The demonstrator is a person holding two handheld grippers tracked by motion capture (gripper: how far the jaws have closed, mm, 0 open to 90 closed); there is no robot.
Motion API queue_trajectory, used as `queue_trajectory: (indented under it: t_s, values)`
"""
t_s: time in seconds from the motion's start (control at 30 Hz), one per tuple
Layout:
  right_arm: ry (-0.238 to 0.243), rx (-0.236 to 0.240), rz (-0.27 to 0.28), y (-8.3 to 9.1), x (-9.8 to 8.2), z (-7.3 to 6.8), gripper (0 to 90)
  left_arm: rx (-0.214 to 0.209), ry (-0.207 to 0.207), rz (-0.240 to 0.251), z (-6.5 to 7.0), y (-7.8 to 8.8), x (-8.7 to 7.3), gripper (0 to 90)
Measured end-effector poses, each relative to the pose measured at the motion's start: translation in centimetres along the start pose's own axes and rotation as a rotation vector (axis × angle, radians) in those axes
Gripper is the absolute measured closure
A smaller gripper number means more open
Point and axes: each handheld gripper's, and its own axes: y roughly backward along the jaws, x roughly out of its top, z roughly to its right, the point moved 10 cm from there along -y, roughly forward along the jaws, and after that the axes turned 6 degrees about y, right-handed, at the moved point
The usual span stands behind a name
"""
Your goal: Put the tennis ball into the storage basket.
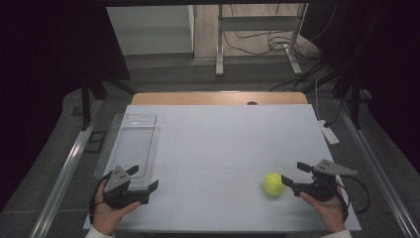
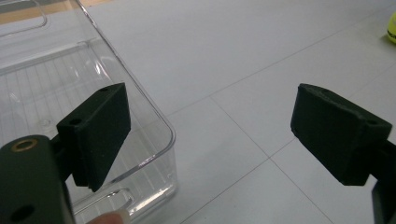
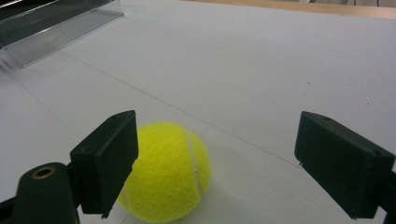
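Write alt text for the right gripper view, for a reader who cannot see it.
A yellow tennis ball sits on a white table between the open black jaws of the right gripper, closer to the jaw on the picture's left. A clear plastic container lies at the far upper left.

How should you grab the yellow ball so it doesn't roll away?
Grip the tennis ball across its widest middle, one jaw on each side. It is round and sits loose on the white table, so a squeeze off the middle would probably push it away. Come from its right, where the right hand-held gripper is already open beside it; in the right gripper view the ball sits nearer one jaw, so centre it first.
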Motion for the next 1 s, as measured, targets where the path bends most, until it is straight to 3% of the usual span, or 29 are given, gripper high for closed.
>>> queue_trajectory:
  t_s: [1.0]
  values:
    - [0.002,-0.002,0.003,0.10,0.05,0.03,13.7,-0.015,-0.008,0.010,0.48,-0.26,0.61,13.0]
